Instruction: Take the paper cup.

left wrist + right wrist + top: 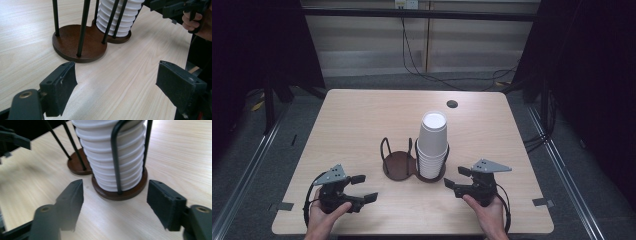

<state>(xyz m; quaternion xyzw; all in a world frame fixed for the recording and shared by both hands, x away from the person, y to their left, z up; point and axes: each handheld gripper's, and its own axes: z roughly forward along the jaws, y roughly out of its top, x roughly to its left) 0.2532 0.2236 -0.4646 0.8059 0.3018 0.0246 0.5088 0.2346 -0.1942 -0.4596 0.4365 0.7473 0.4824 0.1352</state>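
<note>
While both hands rest low in the high view, I note the left gripper [362, 188] at the lower left of the frame and the right gripper [458, 178] at the lower right, each just above the pale wooden surface [357, 120]. Left gripper: jaws apart, nothing between them, only bare wood grain showing across the gap in the left gripper view. Right gripper: jaws apart too, holding nothing; in the right gripper view the gap frames the foot of the cup stack [113, 157].

Cup stack [432, 145]: white paper cups nested upside down, standing upright at centre frame in the high view, inside the right-hand bay of a two-bay holder [398, 165] with dark round bases and thin black wire uprights. Left-hand bay holds no cups. In the left gripper view the holder [80, 45] sits at upper centre, the stack [117, 17] behind it at the top edge, and the other hand with its gripper shows at the upper right corner.

Right gripper sits near the stack's base, not touching it. Left gripper lies farther off, down and left of the holder's bare bay. A small dark round hole [452, 104] marks the surface above the stack in the high view.
</note>
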